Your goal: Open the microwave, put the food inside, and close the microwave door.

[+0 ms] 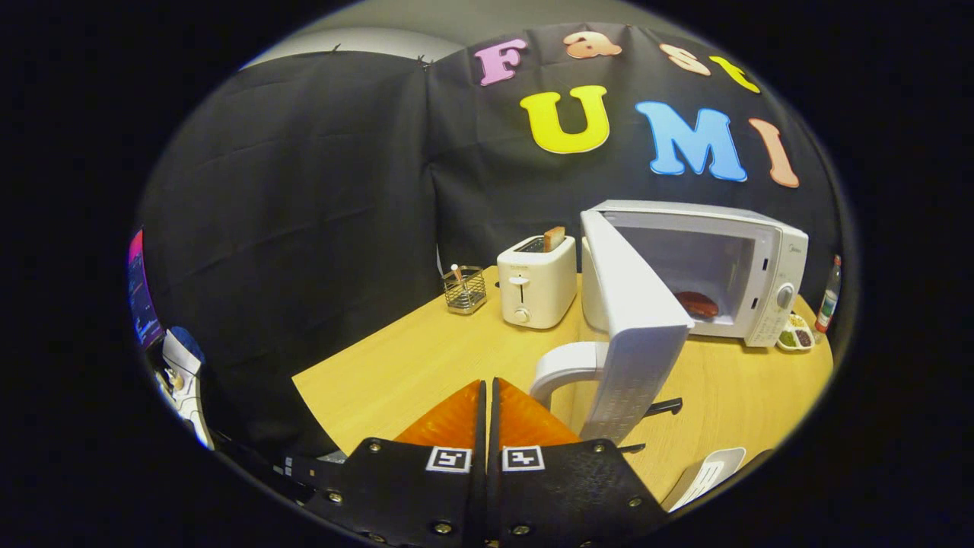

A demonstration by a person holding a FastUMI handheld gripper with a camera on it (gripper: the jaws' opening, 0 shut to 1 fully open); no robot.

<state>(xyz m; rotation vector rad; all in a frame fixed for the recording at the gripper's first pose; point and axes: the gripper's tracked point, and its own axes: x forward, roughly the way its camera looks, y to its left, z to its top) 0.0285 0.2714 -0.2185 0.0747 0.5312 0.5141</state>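
The white microwave (749, 274) stands on the wooden table (426, 358), beyond my fingers and to their right. Its door (635, 335) is swung wide open toward me, and the curved white handle (563, 367) sits just ahead of my right finger. A reddish-brown piece of food (698, 304) lies inside the cavity. My gripper (487, 388) is shut with nothing between its fingers, close to the left of the door's handle and not touching it.
A white toaster (536, 280) with a slice sticking up stands left of the microwave, and a wire basket (465, 289) sits further left. A small dish of food (796, 335) and a bottle (829, 295) are right of the microwave. A white object (704, 473) lies near the table's front edge.
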